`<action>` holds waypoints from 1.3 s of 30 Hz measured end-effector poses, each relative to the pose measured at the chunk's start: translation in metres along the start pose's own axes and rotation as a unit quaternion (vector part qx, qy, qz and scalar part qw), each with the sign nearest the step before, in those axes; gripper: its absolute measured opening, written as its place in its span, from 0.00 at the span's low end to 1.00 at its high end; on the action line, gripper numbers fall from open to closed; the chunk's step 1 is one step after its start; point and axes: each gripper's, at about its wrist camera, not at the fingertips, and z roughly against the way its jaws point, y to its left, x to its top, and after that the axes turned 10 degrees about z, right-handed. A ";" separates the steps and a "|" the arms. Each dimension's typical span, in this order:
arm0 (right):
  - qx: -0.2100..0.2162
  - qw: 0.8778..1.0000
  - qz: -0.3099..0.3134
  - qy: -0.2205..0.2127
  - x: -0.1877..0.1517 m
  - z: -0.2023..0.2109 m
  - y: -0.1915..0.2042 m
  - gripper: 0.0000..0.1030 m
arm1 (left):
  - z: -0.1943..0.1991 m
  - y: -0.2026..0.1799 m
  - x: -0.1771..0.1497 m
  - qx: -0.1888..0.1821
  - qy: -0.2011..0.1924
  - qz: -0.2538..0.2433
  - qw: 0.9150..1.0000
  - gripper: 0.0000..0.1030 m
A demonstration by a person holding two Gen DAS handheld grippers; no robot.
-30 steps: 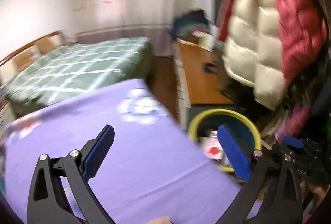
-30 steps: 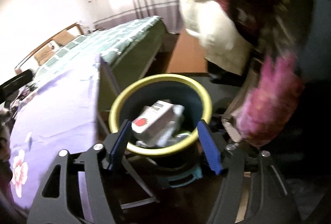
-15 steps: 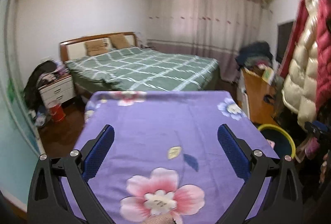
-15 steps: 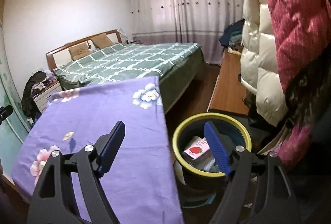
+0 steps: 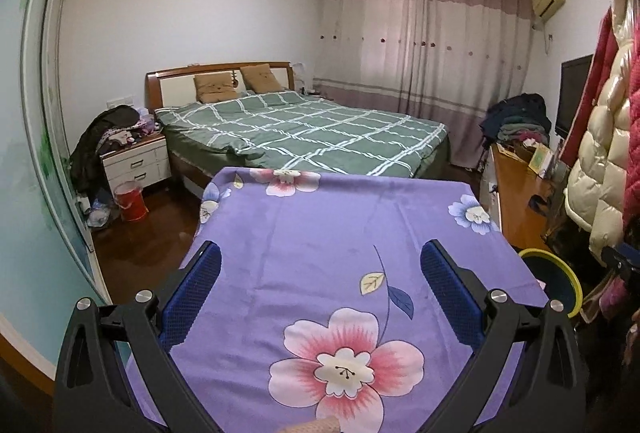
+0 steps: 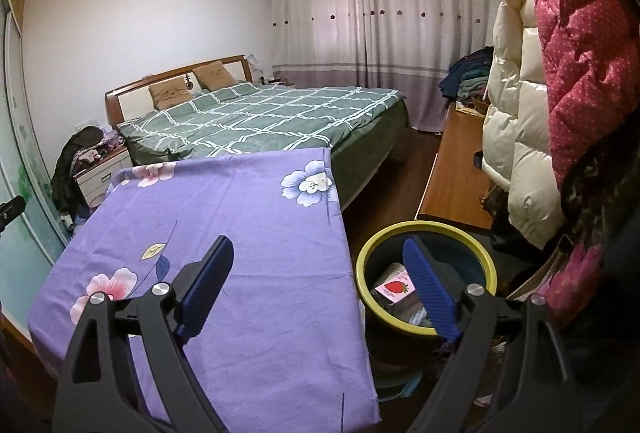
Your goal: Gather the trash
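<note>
The round dark-blue bin with a yellow rim (image 6: 426,229) stands on the floor just beside my purple floral-cloth table (image 6: 248,233), holding a white carton printed with a red strawberry (image 6: 394,287) among crumpled wrappers. My right tongs (image 6: 318,281) have just been opening, nothing between them; my left tongs (image 5: 320,289) gape empty above the smooth cloth.

In the left wrist view the bin (image 5: 558,283) at 4 o'clock is half hidden behind the purple-clothed surface (image 5: 320,233). In the right wrist view a blue fingers pad (image 6: 430,287) covers part of the strawberry-printed carton (image 6: 394,287); the litter under it is too dim to tell.
</note>
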 end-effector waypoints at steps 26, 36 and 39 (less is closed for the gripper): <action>0.000 1.000 -0.003 0.003 0.003 -0.005 0.002 0.81 | -0.009 -0.006 -0.004 -0.003 0.009 -0.003 1.000 0.95; 0.000 1.000 -0.005 0.005 0.003 -0.007 0.001 0.81 | -0.009 -0.006 -0.003 -0.003 0.010 -0.002 1.000 0.95; 0.000 1.000 -0.004 0.005 0.003 -0.007 0.001 0.81 | -0.010 -0.006 -0.004 -0.002 0.010 -0.002 1.000 0.95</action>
